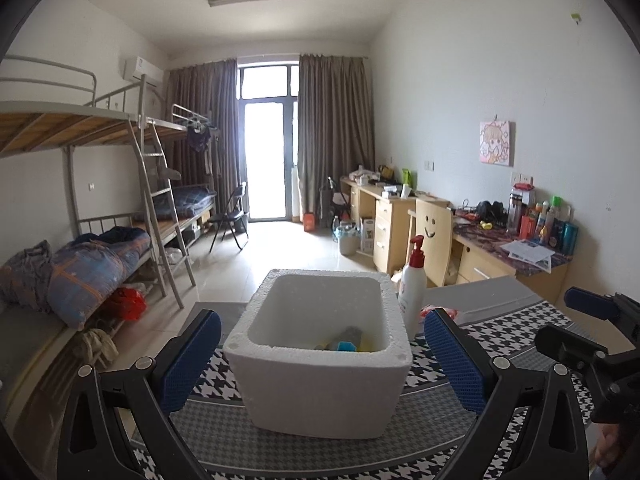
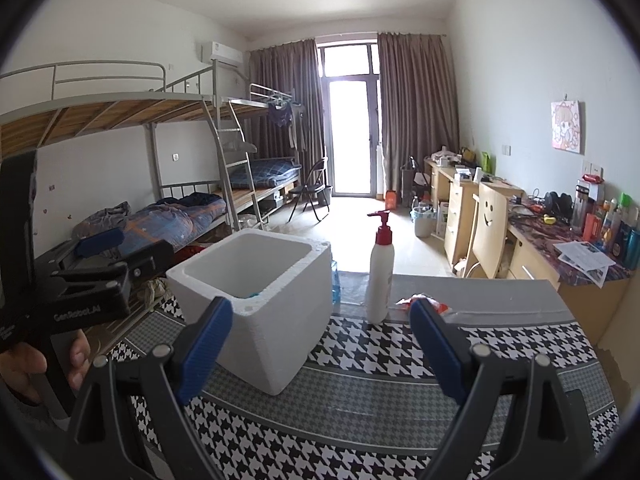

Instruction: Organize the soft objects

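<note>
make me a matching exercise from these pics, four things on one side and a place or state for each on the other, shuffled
Things:
1. foam box
2. pump bottle
3. right gripper
4. red wrapper

Places or states:
A. lying on the table beyond the right gripper's right finger
B. open, nothing between its fingers
C. standing upright just right of the box
D. open-topped, small coloured soft items at its bottom

Pairs: 1-D, 2-C, 3-B, 4-A
</note>
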Action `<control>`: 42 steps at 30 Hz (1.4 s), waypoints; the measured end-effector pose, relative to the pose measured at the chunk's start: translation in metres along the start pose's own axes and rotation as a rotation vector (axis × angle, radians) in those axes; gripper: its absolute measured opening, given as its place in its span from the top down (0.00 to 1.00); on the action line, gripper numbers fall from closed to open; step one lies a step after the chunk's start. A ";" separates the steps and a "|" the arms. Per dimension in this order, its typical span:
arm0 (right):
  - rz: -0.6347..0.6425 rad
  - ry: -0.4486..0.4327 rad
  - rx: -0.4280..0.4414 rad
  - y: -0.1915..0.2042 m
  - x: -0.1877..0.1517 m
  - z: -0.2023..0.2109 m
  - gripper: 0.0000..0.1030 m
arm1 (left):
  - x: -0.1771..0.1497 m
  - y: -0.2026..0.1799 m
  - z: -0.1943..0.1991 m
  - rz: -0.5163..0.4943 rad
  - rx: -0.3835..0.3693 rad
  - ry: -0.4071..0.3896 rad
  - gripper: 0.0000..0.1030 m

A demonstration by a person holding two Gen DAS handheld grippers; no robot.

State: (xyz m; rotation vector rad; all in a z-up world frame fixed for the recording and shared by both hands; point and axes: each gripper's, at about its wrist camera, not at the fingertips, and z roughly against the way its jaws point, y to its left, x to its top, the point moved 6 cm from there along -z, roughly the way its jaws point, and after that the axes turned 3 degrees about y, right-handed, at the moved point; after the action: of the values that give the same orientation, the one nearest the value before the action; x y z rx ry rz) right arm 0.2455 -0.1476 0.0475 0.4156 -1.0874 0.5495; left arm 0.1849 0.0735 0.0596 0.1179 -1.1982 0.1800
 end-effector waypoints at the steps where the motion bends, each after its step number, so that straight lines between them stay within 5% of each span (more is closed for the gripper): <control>1: -0.002 -0.004 0.003 0.001 0.000 0.002 0.10 | -0.001 0.001 0.005 0.003 0.004 -0.010 0.01; 12: 0.003 -0.046 0.012 0.018 -0.007 0.025 0.10 | -0.016 0.002 0.040 0.007 0.025 -0.063 0.01; 14: 0.001 -0.058 0.010 0.019 -0.009 0.029 0.01 | -0.019 0.002 0.043 0.006 0.034 -0.067 0.01; 42: 0.004 -0.140 0.014 0.035 -0.041 0.062 0.00 | -0.058 0.002 0.082 0.014 0.023 -0.103 0.01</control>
State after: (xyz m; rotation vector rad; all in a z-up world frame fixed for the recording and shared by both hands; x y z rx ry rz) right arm 0.1654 -0.1640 0.0373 0.4697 -1.2192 0.5380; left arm 0.0890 0.0560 0.0346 0.1402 -1.2997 0.2025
